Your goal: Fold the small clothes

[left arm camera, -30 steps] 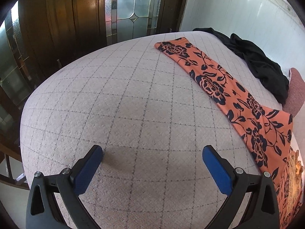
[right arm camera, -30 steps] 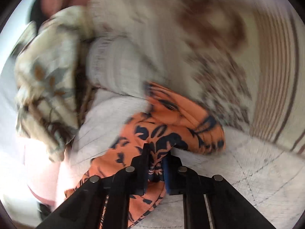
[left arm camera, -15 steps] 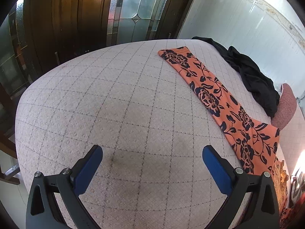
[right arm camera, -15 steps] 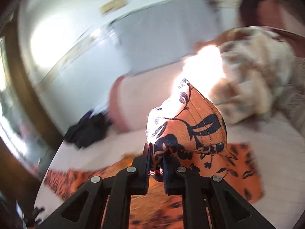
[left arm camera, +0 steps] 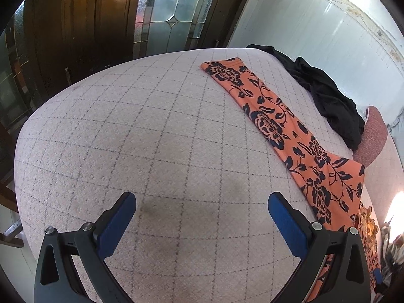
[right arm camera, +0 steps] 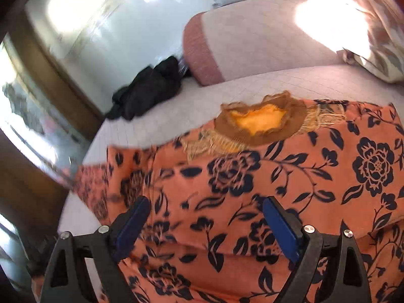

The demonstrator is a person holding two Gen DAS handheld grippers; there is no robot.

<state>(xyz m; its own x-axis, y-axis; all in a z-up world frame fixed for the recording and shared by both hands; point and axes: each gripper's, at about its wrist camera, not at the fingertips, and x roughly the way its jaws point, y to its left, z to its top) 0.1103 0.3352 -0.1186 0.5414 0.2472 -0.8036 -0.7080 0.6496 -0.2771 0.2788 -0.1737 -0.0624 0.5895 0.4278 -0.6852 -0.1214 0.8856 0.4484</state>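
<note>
An orange garment with a dark floral print (left arm camera: 272,123) lies stretched across the quilted bed (left arm camera: 151,131), from the far middle to the near right. In the right wrist view the same garment (right arm camera: 277,189) fills the lower frame, with a brown and yellow knitted piece (right arm camera: 260,121) lying at its far edge. My right gripper (right arm camera: 204,224) hovers over the orange cloth; its jaws are opening and the pads press on nothing. My left gripper (left arm camera: 202,217) stands open above bare quilt, to the left of the garment.
A crumpled black garment (left arm camera: 325,93) lies at the bed's far right, seen as well in the right wrist view (right arm camera: 149,88). A pink-edged pillow (right arm camera: 202,50) sits beside it. A wooden door with leaded glass (left arm camera: 166,12) stands beyond the bed.
My right gripper, shut on a fold of the orange garment before, has swung across the bed and let the cloth go. The left gripper has tilted slightly and stayed open.
</note>
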